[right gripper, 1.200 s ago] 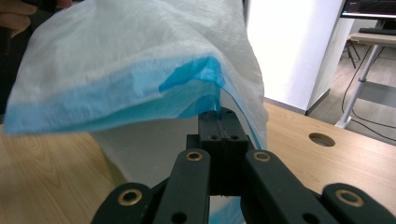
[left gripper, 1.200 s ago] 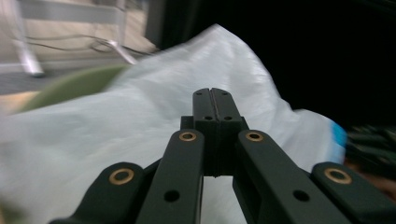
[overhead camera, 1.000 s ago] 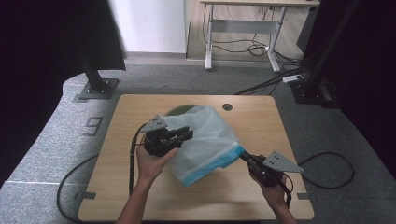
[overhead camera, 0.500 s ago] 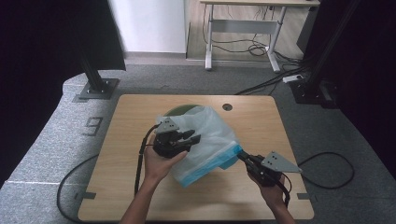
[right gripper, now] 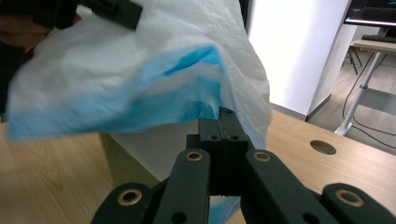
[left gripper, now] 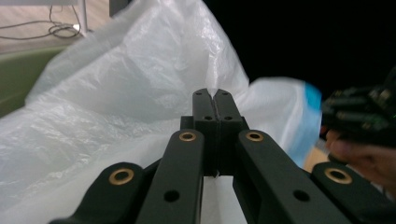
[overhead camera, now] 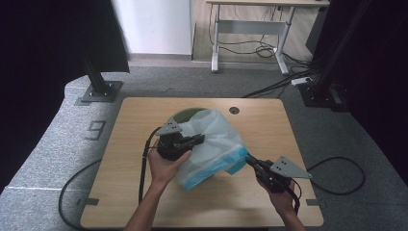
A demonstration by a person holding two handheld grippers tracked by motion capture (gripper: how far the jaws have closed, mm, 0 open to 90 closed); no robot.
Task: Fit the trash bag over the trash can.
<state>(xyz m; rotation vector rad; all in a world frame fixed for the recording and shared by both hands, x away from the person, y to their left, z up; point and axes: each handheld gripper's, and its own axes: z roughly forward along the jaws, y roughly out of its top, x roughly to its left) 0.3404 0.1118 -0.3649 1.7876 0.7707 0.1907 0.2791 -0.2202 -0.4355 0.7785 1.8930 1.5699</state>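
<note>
A crinkled white plastic bag (overhead camera: 211, 144) with a blue hem drapes the green bin (overhead camera: 180, 115); left gripper (overhead camera: 195, 140) and right gripper (overhead camera: 249, 161) both pinch its film.

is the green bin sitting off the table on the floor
No, in the high view the green bin stands on the wooden table, with the white and blue plastic bag draped over it.

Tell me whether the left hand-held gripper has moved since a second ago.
Yes. The left hand-held gripper has shifted slightly toward the table's far edge, nearer the round hole in the wooden table. Its jaws have just closed on the thin white plastic bag.
</note>
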